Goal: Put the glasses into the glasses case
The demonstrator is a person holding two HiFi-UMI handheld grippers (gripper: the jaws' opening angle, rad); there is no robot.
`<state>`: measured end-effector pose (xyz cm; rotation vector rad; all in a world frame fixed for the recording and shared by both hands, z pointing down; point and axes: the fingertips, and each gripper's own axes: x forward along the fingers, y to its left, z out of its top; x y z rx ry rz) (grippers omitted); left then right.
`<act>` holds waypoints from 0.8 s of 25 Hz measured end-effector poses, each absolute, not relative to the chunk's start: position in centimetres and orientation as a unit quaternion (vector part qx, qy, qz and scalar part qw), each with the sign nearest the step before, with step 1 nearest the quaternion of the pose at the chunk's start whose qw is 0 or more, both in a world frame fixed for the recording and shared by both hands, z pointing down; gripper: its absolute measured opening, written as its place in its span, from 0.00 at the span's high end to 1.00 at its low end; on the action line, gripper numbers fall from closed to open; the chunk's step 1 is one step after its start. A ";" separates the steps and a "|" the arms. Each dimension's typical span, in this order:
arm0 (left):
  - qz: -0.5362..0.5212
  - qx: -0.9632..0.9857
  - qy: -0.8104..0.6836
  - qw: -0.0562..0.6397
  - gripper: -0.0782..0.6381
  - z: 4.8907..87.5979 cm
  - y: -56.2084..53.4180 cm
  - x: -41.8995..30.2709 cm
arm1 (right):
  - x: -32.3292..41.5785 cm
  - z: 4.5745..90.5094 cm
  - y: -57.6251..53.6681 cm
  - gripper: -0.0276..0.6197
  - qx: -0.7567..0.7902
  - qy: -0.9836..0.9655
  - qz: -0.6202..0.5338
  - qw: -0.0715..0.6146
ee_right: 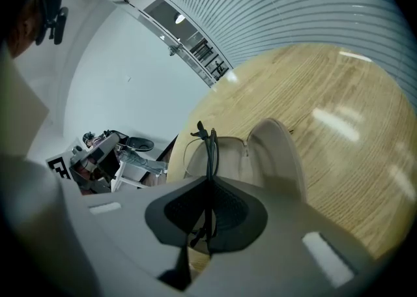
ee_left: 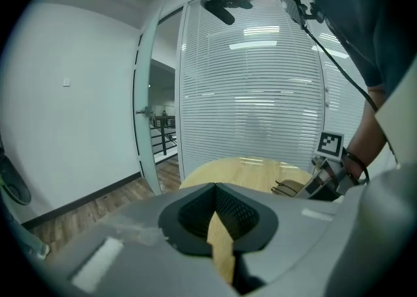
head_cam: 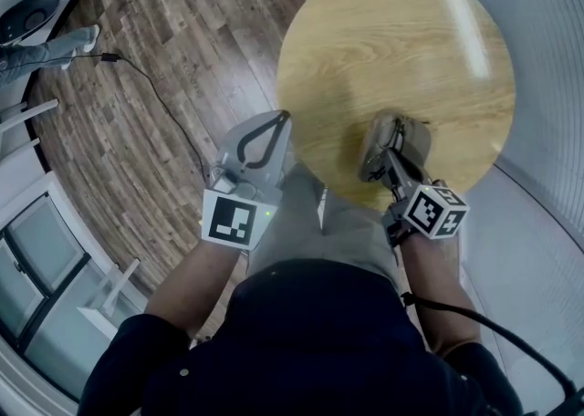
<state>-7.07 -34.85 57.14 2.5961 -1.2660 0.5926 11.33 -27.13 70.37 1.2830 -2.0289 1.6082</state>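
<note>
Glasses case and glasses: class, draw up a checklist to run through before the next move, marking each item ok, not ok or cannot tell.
1. Right gripper shut on the glasses: ok.
2. Glasses case open, lid up: ok.
3. Case resting on the table: ok.
4. Glasses fully settled in the case: cannot tell.
5. Left gripper empty, away from the case: ok.

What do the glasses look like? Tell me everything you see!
The glasses are thin, with dark arms and wire rims round clear lenses. They stand on edge, pinched between the shut jaws of the right gripper, at the open beige glasses case on the round wooden table. Whether they touch the case is unclear.
</note>
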 end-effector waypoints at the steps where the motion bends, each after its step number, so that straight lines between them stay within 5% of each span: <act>1: 0.201 0.876 -0.428 0.097 0.88 57.5 -34.9 -7.2 | 11.3 70.6 -27.1 0.92 0.441 -0.694 0.554 0.128; 20: 0.204 0.865 -0.445 0.111 0.88 58.8 -35.4 -10.4 | 10.5 73.9 -27.3 0.92 0.444 -0.648 0.597 0.163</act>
